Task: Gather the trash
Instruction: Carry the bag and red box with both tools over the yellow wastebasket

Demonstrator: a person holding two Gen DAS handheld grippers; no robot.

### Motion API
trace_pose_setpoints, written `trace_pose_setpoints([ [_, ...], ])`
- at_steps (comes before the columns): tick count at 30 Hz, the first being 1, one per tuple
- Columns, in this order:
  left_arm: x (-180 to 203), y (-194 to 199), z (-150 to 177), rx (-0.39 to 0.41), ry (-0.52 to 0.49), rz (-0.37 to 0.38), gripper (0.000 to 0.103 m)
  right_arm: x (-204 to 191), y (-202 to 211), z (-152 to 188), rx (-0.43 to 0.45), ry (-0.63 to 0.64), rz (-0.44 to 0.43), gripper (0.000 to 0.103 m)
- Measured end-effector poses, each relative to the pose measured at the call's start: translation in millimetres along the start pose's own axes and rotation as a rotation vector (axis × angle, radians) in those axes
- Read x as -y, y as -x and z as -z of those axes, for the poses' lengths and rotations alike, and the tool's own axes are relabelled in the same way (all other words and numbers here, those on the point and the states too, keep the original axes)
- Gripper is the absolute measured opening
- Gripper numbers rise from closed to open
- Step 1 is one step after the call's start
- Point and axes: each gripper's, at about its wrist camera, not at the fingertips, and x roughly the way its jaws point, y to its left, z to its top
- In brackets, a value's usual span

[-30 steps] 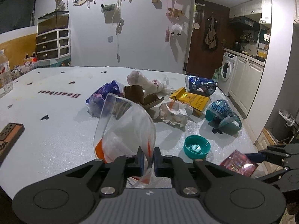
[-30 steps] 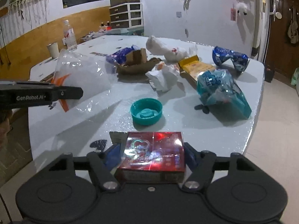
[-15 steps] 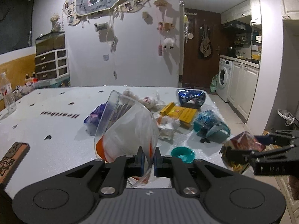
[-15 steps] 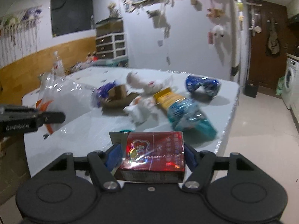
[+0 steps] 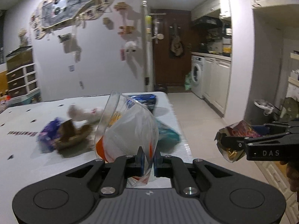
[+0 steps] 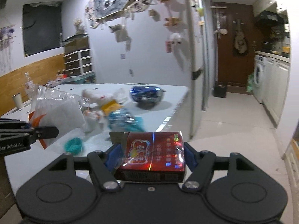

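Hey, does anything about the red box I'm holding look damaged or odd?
Yes. The red box in the right claw is torn open at its far end: crumpled foil sticks out in the left camera's view. Otherwise it looks square.

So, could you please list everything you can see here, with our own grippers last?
clear plastic bag with orange print: one, pinched at its edge, off the table.
shiny red cardboard box: one, held.
white table: one, left.
crushed blue packet: one, far table end.
teal crumpled bag: one, table edge.
teal round lid: one, near edge.
brown cardboard scrap: one, mid-table.
white washing machine: one, kitchen.
left gripper: black, shut on bag.
right gripper: black, gripping box.
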Motion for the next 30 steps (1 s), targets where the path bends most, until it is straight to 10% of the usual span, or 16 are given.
trace_pose_setpoints([
  [30,207.9,-164.8,2.8,-0.140,-0.055,0.233,0.009,193.1,22.3,58.8,-0.050,-0.161,0.300,0.071],
])
